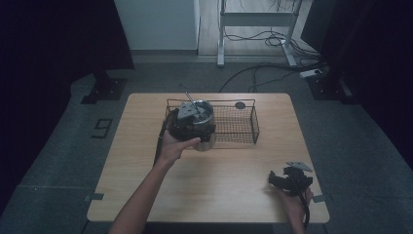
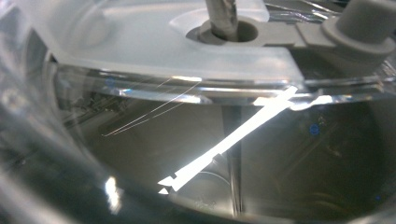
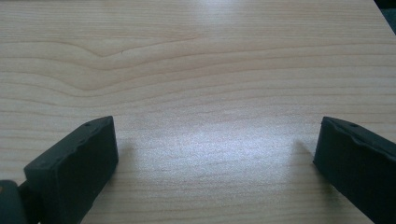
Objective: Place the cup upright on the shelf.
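In the high view, just above the frame's centre, the left gripper point(image 1: 187, 126) is pressed against a shiny steel tumbler with a clear plastic lid and metal straw point(image 1: 203, 122), at the left end of the black wire basket point(image 1: 243, 124) on the light wooden tabletop point(image 1: 209, 180); its jaws grasp the tumbler. At lower right the right gripper point(image 1: 277, 180) rests on the tabletop, jaws spread wide and released, nothing between them
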A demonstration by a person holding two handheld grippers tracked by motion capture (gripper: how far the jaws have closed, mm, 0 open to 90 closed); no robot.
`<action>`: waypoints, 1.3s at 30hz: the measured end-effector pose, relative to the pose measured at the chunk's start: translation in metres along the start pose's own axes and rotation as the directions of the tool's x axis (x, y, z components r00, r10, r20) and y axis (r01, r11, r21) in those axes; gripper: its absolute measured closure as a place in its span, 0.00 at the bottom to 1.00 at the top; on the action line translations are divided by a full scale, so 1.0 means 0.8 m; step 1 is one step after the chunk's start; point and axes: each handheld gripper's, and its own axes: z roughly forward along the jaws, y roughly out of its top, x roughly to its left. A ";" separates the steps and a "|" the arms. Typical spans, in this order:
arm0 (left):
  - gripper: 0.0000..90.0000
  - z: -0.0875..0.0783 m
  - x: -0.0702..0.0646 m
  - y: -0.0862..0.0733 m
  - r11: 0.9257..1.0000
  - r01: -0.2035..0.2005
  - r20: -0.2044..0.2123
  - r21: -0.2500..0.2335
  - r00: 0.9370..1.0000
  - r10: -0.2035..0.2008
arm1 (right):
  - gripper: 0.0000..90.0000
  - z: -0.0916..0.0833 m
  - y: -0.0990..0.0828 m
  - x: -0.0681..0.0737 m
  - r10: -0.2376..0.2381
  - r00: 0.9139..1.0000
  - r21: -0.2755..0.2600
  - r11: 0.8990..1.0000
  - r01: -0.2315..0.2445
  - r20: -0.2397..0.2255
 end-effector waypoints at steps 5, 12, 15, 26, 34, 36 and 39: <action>0.05 0.001 0.001 0.003 1.000 0.000 -0.002 -0.003 1.000 0.000 | 0.00 0.000 0.000 0.000 0.001 1.000 0.000 1.000 -0.001 0.001; 0.05 0.007 0.003 0.006 1.000 0.001 -0.007 0.001 1.000 -0.001 | 0.00 0.000 0.000 0.000 0.002 1.000 0.000 1.000 -0.002 0.001; 0.05 0.008 0.006 0.007 1.000 0.003 -0.006 0.001 1.000 -0.003 | 0.00 0.000 0.000 0.000 0.002 1.000 0.000 1.000 -0.002 0.002; 0.05 0.020 0.017 0.012 1.000 0.018 -0.013 0.010 1.000 -0.017 | 0.00 0.000 0.000 0.000 0.002 1.000 0.000 1.000 -0.002 0.001; 0.05 0.033 0.028 0.013 0.999 0.036 -0.024 0.017 0.999 -0.036 | 0.00 0.000 0.000 0.000 0.002 1.000 0.000 1.000 -0.002 0.002; 0.05 0.034 0.030 0.013 0.999 0.038 -0.026 0.020 0.999 -0.038 | 0.00 0.000 0.000 0.000 0.002 1.000 0.000 1.000 -0.002 0.002; 0.05 0.037 0.033 0.015 0.999 0.045 -0.029 0.024 0.999 -0.045 | 0.00 0.000 0.000 0.000 0.001 1.000 0.000 1.000 -0.001 0.002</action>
